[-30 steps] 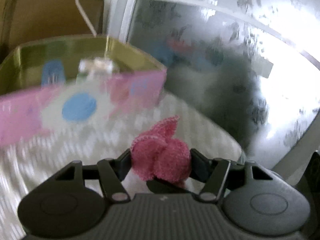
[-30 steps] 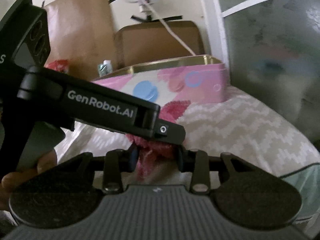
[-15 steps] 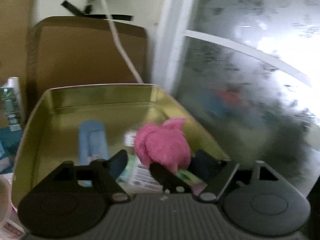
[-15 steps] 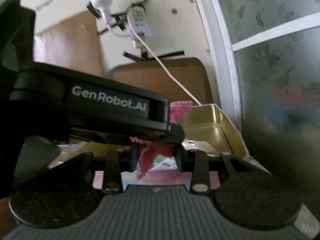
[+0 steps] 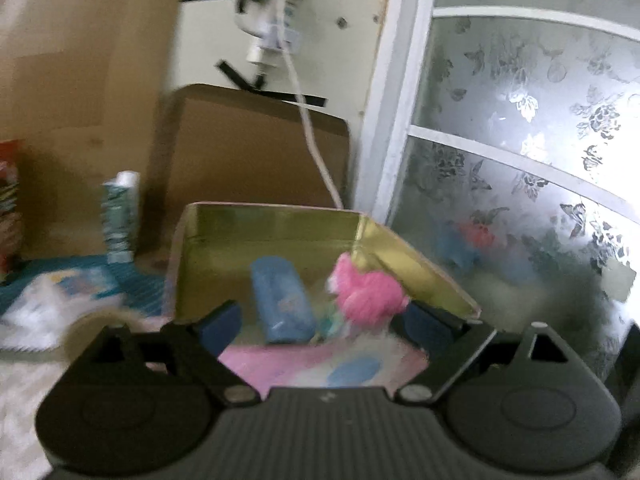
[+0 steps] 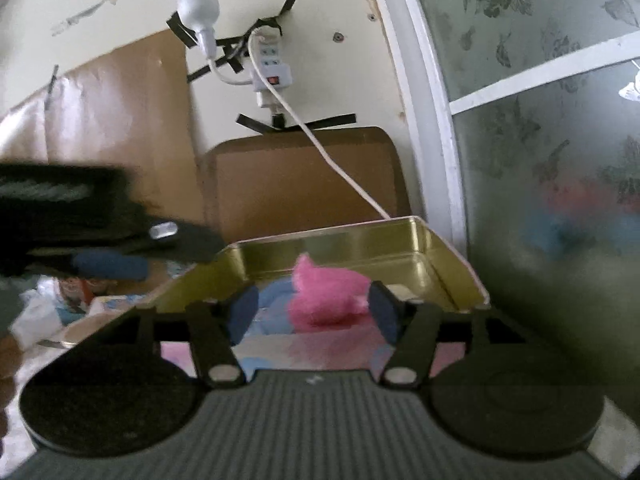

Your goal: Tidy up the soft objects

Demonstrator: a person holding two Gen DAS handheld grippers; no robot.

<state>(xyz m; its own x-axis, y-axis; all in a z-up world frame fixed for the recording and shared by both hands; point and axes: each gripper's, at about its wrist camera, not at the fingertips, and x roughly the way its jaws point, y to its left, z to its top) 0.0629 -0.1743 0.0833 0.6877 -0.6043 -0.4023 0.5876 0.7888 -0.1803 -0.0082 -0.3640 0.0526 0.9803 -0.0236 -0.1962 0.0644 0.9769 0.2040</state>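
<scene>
A pink fluffy cloth (image 5: 368, 292) lies loose in an open gold-lined tin box (image 5: 276, 224) with pink outer walls; it also shows in the right wrist view (image 6: 326, 296), inside the box (image 6: 360, 240). A blue roll (image 5: 282, 300) lies in the box beside it. My left gripper (image 5: 320, 320) is open at the box's near wall, jaws wide on either side of the cloth. My right gripper (image 6: 314, 306) is open too, the cloth between its pads without being gripped. The left gripper (image 6: 108, 256) appears blurred at the left of the right wrist view.
A cardboard panel (image 6: 304, 184) stands behind the box against the wall, with a power strip (image 6: 270, 72) and white cable (image 6: 340, 168) above. A frosted window (image 5: 520, 160) is at right. A teal tube (image 5: 118, 216) and packets (image 5: 52, 296) lie to the left.
Both grippers carried the pink cloth from the bedding up over the box, then opened. The cloth dropped into the box, and the left gripper drew away to the left.
</scene>
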